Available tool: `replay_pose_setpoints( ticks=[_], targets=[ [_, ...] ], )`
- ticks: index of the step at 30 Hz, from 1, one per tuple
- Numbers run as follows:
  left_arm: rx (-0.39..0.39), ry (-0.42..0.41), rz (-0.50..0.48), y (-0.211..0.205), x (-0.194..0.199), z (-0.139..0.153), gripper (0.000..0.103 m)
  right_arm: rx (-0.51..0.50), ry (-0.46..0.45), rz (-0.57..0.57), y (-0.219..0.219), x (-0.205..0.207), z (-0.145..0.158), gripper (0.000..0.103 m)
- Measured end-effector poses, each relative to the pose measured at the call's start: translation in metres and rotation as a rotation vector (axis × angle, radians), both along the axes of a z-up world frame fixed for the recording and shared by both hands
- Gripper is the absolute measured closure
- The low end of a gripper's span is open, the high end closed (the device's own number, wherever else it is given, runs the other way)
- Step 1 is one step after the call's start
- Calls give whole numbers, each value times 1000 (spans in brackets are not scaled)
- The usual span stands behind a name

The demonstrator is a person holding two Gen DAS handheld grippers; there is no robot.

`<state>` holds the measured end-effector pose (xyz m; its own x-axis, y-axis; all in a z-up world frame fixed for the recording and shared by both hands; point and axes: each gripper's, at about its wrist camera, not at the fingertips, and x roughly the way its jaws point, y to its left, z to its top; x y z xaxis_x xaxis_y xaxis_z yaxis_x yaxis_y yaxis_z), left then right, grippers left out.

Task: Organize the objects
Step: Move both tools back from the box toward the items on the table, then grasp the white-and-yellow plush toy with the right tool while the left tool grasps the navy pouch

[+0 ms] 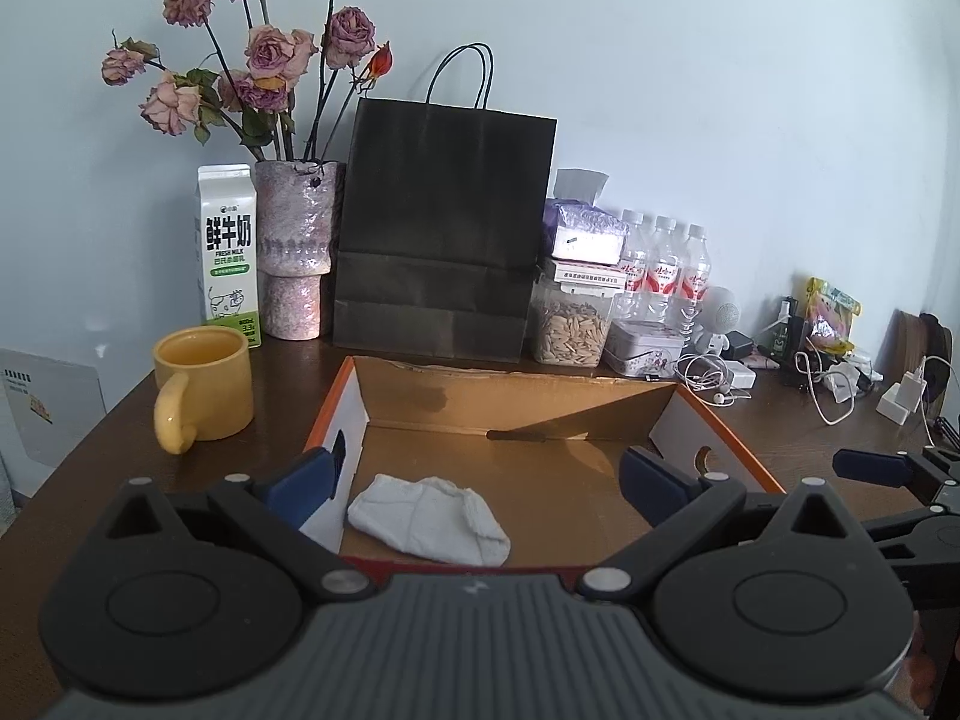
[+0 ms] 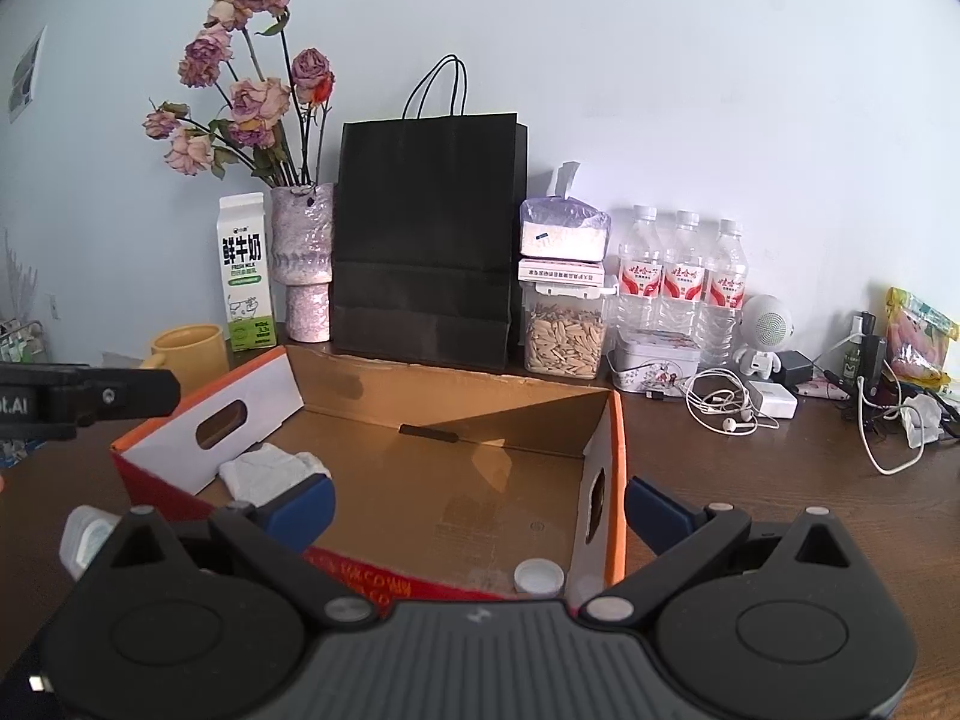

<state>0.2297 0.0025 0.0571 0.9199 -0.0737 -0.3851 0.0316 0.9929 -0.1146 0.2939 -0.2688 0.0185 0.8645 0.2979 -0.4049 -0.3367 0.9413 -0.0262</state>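
An open cardboard box with orange rim [image 1: 516, 396] [image 2: 617, 480] sits on the dark wooden table. A white folded cloth [image 1: 429, 519] [image 2: 270, 468] lies inside it at the near left. A white bottle cap [image 2: 539, 577] lies inside at the near right corner. My left gripper [image 1: 480, 483] is open and empty, its fingers just over the box's near edge, above the cloth. My right gripper [image 2: 480, 507] is open and empty over the box's near right part. A small clear object [image 2: 84, 537] lies on the table left of the right gripper.
A yellow mug [image 1: 201, 384], milk carton [image 1: 228, 252], vase of dried roses [image 1: 294, 252], black paper bag [image 1: 444, 228], seed jar [image 1: 570, 324], water bottles [image 2: 684, 276], a tin [image 2: 654, 363] and cables with earphones [image 2: 726, 405] line the back of the table.
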Motion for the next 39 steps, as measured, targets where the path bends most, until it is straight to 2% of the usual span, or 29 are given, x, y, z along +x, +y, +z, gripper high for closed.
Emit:
replay_pose_setpoints(
  ticks=[14, 35, 37, 39],
  targets=[
    [23, 31, 9, -2, -53, -10, 0, 8, 12, -4, -27, -61, -6, 0],
    [38, 152, 53, 17, -112, -56, 0, 20, 89, 24, -49, -123, -42, 0],
    [38, 169, 61, 18, -111, -60, 0, 26, 84, 34, -48, -125, -44, 1],
    [36, 178, 67, 18, -110, -62, 0, 33, 75, 44, -47, -124, -45, 7]
  ],
)
